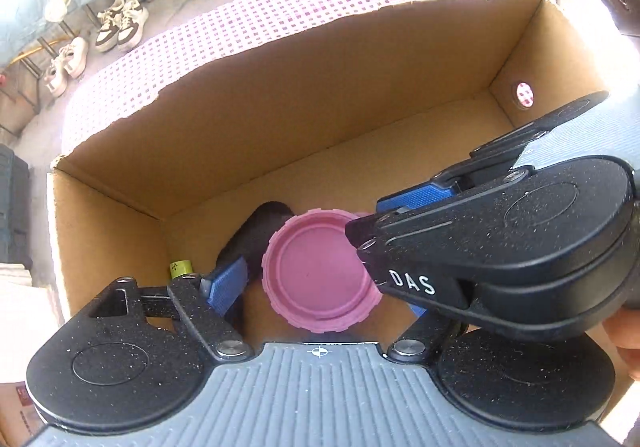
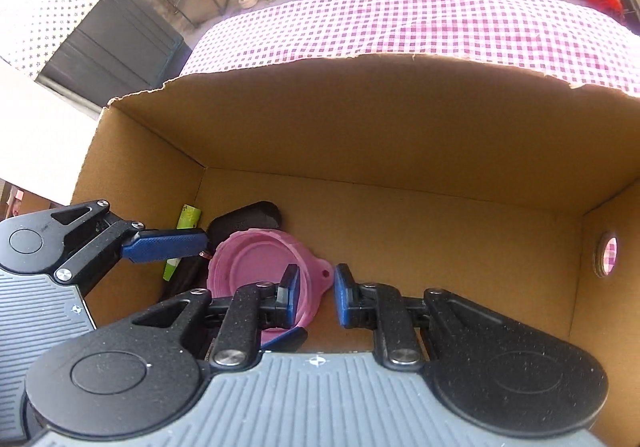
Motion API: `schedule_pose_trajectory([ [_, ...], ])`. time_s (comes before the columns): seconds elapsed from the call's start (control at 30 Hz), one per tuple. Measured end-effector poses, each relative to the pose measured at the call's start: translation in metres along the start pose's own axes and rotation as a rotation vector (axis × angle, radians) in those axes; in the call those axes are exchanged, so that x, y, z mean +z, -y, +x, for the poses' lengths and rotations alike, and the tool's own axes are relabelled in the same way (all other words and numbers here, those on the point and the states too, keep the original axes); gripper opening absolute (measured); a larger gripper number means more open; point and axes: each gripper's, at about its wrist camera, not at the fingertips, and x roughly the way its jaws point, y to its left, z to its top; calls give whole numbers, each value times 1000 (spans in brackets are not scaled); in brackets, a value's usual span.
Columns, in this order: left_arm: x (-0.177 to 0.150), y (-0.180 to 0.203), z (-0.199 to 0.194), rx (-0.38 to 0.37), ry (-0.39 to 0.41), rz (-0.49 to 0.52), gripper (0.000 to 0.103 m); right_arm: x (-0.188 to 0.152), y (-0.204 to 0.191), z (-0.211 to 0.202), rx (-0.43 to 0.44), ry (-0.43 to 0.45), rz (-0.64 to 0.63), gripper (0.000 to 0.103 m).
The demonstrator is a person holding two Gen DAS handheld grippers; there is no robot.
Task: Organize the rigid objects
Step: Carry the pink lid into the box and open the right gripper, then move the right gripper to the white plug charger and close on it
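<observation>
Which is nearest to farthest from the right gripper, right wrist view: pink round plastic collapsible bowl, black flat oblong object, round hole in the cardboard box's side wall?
1. Pink round plastic collapsible bowl: right at the right gripper, its tab between the fingertips.
2. Black flat oblong object: behind the bowl, left.
3. Round hole: far right wall of the cardboard box.

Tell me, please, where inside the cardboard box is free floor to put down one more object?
The box floor is bare from the pink lid across to the end wall with the round hole. The opposite corner is crowded: pink lid, black object, green item, and both grippers' fingers.
</observation>
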Motion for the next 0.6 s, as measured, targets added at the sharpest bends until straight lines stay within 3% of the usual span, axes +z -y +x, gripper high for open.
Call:
schedule_pose_trajectory([
  [0.3, -35, 9, -86, -1, 164, -9, 82, -41, -5, -98, 60, 210, 0, 21],
  [0.43, -73, 12, -136, -25, 283, -10, 83, -97, -13, -159, 96, 365, -14, 22],
  [0.6, -118, 22, -168, -74, 418, -3, 85, -171, -22, -197, 137, 510, 16, 39],
])
